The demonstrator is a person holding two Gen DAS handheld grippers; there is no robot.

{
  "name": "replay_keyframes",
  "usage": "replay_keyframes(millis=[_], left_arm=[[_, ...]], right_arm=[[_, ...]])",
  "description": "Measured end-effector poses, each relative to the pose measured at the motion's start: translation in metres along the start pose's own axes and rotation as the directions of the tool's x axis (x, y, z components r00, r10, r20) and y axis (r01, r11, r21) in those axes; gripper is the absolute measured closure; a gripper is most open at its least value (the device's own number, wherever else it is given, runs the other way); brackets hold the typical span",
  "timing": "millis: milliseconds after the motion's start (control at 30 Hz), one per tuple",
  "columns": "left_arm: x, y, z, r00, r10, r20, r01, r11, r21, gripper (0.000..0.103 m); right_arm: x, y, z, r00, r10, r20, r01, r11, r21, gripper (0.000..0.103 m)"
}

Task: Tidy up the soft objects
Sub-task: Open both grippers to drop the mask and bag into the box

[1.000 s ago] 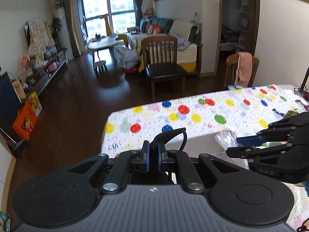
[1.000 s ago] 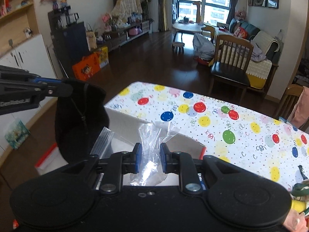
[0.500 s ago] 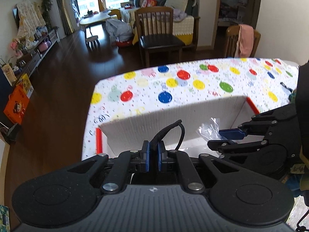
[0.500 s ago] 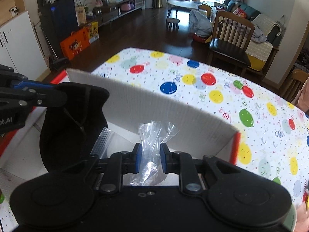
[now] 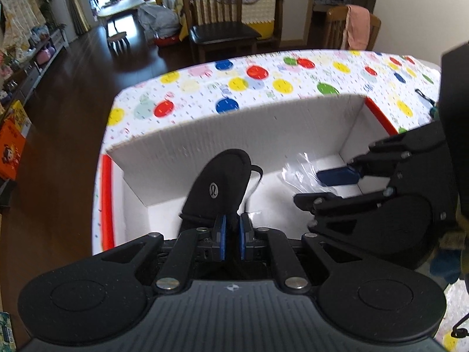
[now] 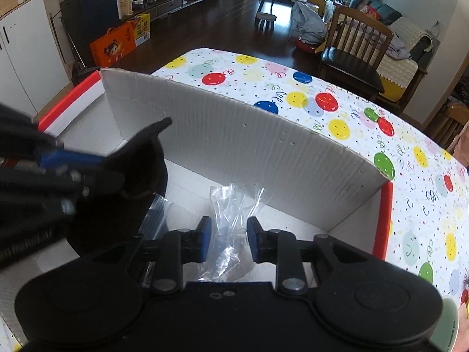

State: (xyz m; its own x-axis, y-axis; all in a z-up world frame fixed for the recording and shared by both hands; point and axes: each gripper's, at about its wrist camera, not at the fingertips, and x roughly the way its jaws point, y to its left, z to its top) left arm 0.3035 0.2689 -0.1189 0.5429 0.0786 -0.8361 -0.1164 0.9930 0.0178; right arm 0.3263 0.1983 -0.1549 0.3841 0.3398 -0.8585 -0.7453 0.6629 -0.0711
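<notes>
left gripper (image 5: 231, 236): lowered from above the table into the white box (image 5: 234, 135); black pouch (image 5: 218, 187) now lies forward against the box interior.
right gripper (image 6: 228, 242): lowered into the box; jaws have just been opening.
clear plastic bag (image 6: 231, 214): between the pads, no longer pinched.

matt white corrugated box (image 6: 263, 146), crinkly clear plastic bag (image 6: 231, 223), matt black fabric pouch (image 5: 217, 187), glossy printed tablecloth (image 5: 205, 88)
</notes>
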Motion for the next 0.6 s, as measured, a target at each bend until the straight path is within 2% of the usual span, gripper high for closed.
replay_keyframes(millis=[167,233,433,600], left_arm=[[0.007,-0.005,-0.004,0.999,-0.031,-0.040,0.031,0.999,0.013,0.093],[0.008,-0.006,-0.006,0.998,-0.033,-0.046,0.034,0.999,0.020,0.092],[0.006,-0.005,-0.009,0.998,-0.048,-0.048,0.049,0.999,0.015,0.091],[0.003,-0.003,-0.011,0.997,-0.063,-0.052,0.063,0.998,0.003,0.086]], right_arm=[[0.001,-0.006,0.000,0.999,0.027,-0.026,-0.026,0.999,0.025,0.057],[-0.002,-0.006,-0.001,0.999,0.026,-0.022,-0.026,0.999,0.022,0.054],[-0.012,-0.009,-0.001,0.999,0.048,-0.006,-0.048,0.999,0.026,0.049],[-0.026,-0.008,-0.004,0.999,0.047,0.011,-0.047,0.999,0.021,0.048]])
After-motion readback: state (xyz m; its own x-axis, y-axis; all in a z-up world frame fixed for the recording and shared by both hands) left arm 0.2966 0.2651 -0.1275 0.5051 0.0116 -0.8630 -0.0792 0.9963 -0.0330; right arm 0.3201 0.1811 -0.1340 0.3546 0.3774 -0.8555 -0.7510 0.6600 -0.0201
